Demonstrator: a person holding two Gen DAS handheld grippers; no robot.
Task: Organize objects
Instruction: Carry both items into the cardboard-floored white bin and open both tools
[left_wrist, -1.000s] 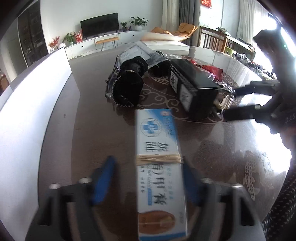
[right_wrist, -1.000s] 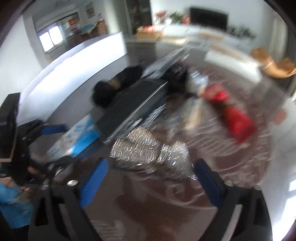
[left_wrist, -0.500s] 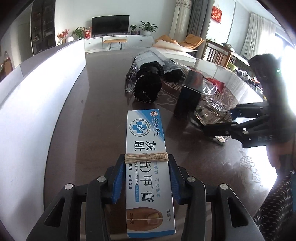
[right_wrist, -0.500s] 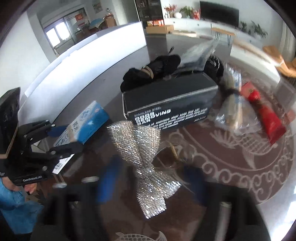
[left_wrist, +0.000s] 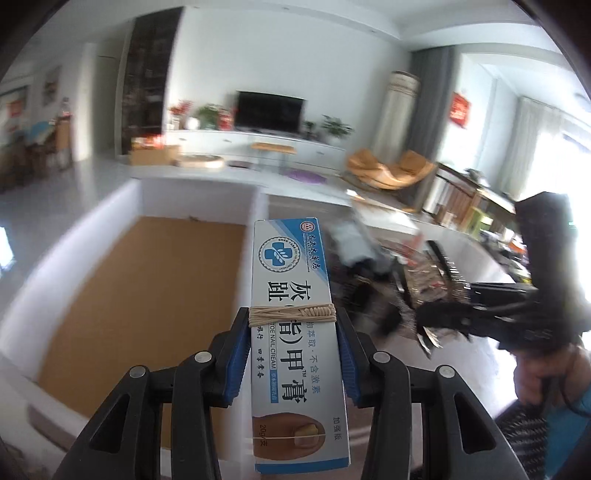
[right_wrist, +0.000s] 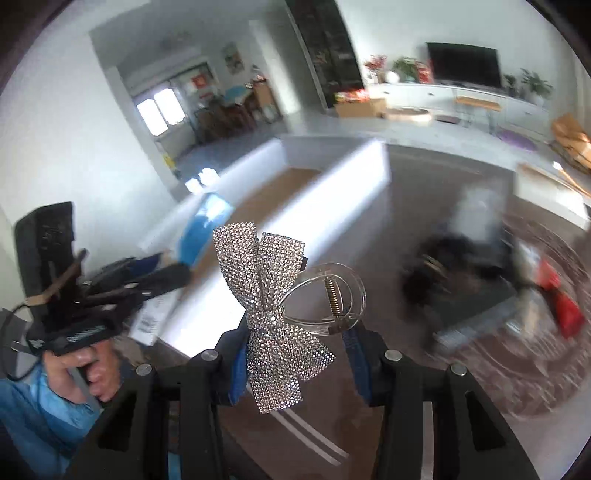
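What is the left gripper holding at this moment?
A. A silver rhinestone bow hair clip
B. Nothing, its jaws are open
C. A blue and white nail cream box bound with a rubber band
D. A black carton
C: in the left wrist view the left gripper is clamped on both sides of the nail cream box, just below its rubber band.

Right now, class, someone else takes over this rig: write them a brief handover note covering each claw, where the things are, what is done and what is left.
Left claw: shut on the cream box, lifted beside the white bin.
Right claw: shut on the bow clip, lifted near the bin too.
Bin floor: nothing visible on the part in view.
Done: both items picked up off the table.
Left: drop both in the bin, then fetch the blurred dark and red things on the table; I cannot identify them from here.
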